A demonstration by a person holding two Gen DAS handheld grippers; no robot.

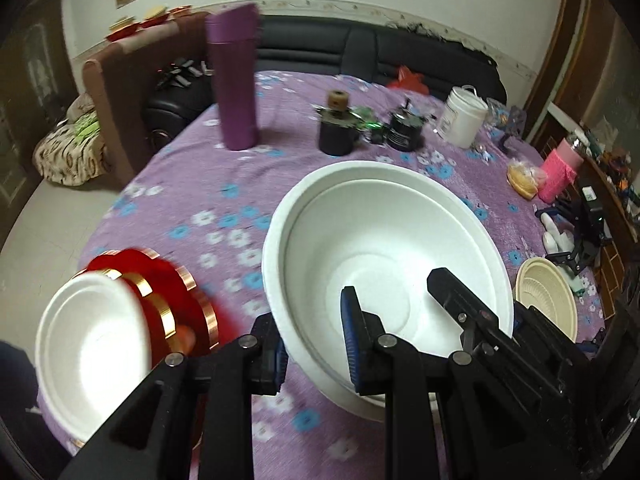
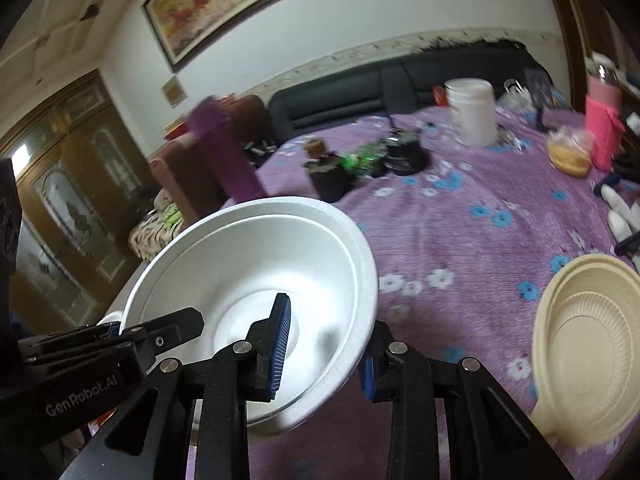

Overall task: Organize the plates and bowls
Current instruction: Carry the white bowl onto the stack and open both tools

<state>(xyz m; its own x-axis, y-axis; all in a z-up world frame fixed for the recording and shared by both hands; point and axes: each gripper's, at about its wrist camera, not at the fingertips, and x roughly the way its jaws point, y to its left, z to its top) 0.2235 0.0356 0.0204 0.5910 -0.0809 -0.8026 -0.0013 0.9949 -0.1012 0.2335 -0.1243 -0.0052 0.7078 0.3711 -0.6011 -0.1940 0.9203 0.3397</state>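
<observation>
Both tongs pinch the big white bowl [image 1: 384, 248] by its rim, the left tongs [image 1: 316, 344] on the left side and the right tongs [image 2: 324, 344] on the right, so it stays level between them above the purple table [image 1: 192, 184].

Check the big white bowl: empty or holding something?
Empty of food: the white bowl shows only bare white inside. A second white bowl appears nested in it, judging by the double rim.
</observation>
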